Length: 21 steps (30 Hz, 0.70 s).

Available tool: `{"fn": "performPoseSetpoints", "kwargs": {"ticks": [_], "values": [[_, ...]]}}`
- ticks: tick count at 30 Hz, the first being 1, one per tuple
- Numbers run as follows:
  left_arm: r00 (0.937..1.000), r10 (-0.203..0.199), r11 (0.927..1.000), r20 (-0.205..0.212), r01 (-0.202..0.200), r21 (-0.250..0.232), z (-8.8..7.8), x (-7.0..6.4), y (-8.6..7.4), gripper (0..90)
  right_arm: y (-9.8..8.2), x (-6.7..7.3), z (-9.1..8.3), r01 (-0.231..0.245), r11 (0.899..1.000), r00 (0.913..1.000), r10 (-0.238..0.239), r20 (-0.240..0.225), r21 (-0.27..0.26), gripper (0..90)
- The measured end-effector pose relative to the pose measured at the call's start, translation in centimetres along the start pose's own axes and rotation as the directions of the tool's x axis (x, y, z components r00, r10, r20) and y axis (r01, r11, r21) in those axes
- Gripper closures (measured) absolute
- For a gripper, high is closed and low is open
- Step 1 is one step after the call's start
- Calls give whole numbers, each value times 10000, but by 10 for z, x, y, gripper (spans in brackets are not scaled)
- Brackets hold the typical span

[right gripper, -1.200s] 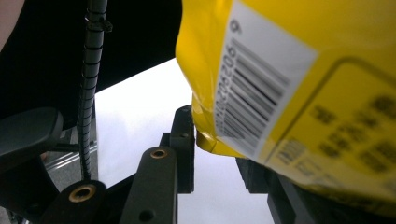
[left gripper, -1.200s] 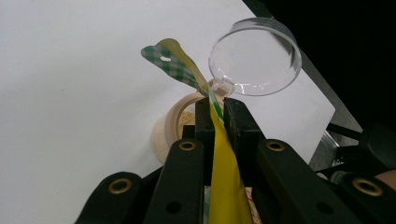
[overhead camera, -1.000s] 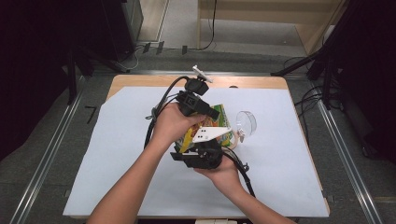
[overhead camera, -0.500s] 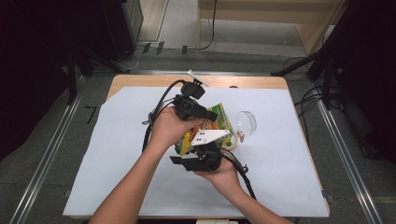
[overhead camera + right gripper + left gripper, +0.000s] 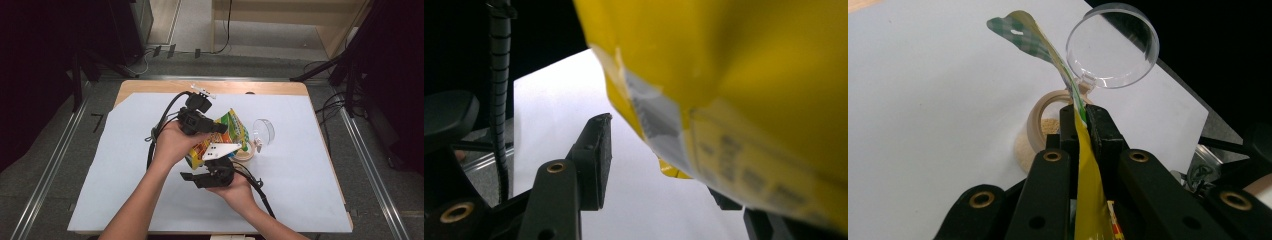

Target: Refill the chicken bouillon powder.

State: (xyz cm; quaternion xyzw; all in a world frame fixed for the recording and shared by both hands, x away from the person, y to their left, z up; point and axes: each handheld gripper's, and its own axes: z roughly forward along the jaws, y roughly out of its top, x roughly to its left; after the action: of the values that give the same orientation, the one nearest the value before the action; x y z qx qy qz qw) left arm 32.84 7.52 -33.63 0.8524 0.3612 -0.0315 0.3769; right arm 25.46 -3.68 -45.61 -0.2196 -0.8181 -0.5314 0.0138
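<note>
A yellow, green and orange snack bag (image 5: 231,134) is held up over the white sheet, and my left gripper (image 5: 220,128) is shut on its top edge. In the left gripper view the black jaws pinch the bag's thin yellow seam (image 5: 1081,131), and its green corner (image 5: 1020,27) curls away beyond them. My right gripper (image 5: 216,167) sits just below the bag and its jaws have just been opening. In the right gripper view the bag's bottom corner (image 5: 724,100) hangs between the jaws, clear of the left pad (image 5: 596,160). The bag hides most of the other jaw.
A small tan jar (image 5: 246,153) of pale granules stands on the sheet right of the bag, with its clear round lid (image 5: 263,131) tipped up. The white sheet (image 5: 125,165) covers the wooden table (image 5: 150,86). Cables trail from both grippers.
My left hand has drawn the bag a little left and toward the near edge. The right gripper's jaws have spread and let go of the bag's lower end.
</note>
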Motion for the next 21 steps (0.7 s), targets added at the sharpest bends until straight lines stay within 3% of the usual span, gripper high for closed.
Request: {"fn": "performPoseSetpoints", "kwargs": {"ticks": [9, 21], "values": [[9997, 232, 9996, 112, -230, -136, -6, 1, -14, 877, -7, 0, 5, 94, 9998, 9999, -96, 140, 164, 500], [9988, 70, 9988, 487, -46, -495, -15, 7, -30, 880, -14, 1, 7, 193, 9997, 9998, -192, -48, 179, 483]]}}
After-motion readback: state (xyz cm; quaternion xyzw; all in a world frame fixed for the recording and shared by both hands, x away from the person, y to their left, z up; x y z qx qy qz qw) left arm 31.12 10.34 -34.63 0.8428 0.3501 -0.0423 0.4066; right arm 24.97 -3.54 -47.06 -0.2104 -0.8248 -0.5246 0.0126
